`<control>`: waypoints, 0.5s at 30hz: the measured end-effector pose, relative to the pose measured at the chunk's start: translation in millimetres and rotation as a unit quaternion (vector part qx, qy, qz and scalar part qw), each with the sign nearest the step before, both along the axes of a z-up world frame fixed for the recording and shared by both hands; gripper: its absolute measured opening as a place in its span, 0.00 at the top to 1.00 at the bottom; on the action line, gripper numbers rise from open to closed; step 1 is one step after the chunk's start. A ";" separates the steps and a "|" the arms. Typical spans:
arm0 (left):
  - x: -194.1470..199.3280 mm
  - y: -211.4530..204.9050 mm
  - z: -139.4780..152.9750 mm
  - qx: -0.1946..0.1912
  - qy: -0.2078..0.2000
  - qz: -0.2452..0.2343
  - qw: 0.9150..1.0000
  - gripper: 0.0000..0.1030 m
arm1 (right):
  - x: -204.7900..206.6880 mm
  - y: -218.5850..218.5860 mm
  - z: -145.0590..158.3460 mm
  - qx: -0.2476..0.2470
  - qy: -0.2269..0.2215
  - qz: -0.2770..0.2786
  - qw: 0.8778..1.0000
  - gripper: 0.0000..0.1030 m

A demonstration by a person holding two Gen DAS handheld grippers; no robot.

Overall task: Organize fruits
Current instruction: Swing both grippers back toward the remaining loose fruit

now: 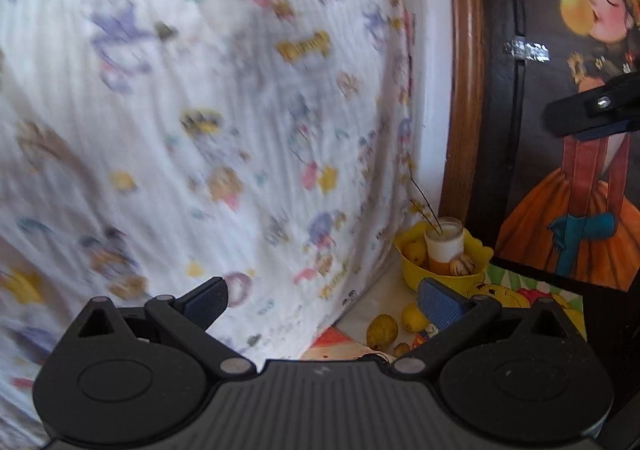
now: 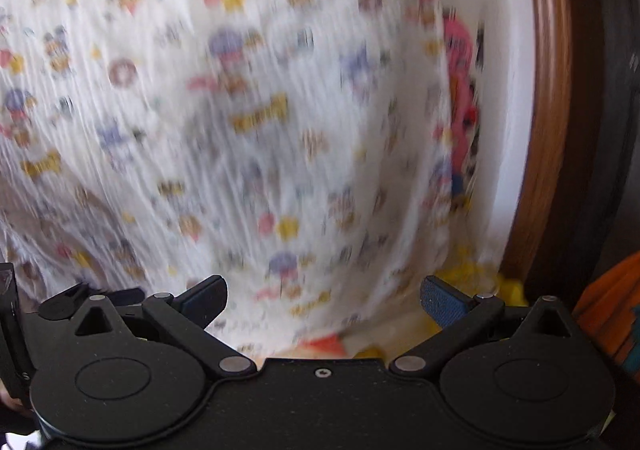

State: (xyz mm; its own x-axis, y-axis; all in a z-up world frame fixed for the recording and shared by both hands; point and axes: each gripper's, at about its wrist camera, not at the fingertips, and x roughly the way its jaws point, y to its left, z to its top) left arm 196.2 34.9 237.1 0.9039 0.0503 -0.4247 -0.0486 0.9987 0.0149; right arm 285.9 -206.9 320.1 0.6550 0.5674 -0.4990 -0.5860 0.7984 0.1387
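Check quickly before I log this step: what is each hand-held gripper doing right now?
Left hand-held gripper: open, holding nothing.
Right hand-held gripper: open, holding nothing.

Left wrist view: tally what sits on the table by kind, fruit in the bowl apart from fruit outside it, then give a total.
Yellow bowl: 1
Glass jar with twigs, standing in the bowl: 1
Fruits seen in the bowl: 2, one yellow, one pale ribbed
Yellow fruits loose on the table: 2
Small brownish piece, kind unclear: 1
Total: 7
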 end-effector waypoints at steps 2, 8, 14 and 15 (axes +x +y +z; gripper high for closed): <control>8.2 -7.6 -20.0 0.002 -0.003 -0.005 1.000 0.00 | 10.9 1.8 -20.3 -0.005 0.015 0.004 1.000 0.00; 32.1 -28.7 -74.1 0.001 0.012 -0.037 0.999 0.00 | 52.1 -4.0 -74.7 -0.012 0.057 -0.010 0.998 0.00; 56.0 -45.8 -131.6 0.004 0.040 -0.066 0.997 0.00 | 85.3 -11.8 -135.0 -0.045 0.059 -0.002 0.997 0.00; 60.1 -47.9 -140.2 0.005 0.045 -0.071 0.996 0.00 | 90.8 -13.6 -145.6 -0.046 0.064 -0.002 0.997 0.01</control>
State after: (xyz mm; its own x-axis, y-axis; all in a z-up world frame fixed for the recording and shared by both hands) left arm 256.3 -13.0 96.9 0.8603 -0.0708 -0.5048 0.0952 0.9952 0.0226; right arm 376.7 -220.5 174.5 0.5850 0.5127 -0.6284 -0.5651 0.8134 0.1376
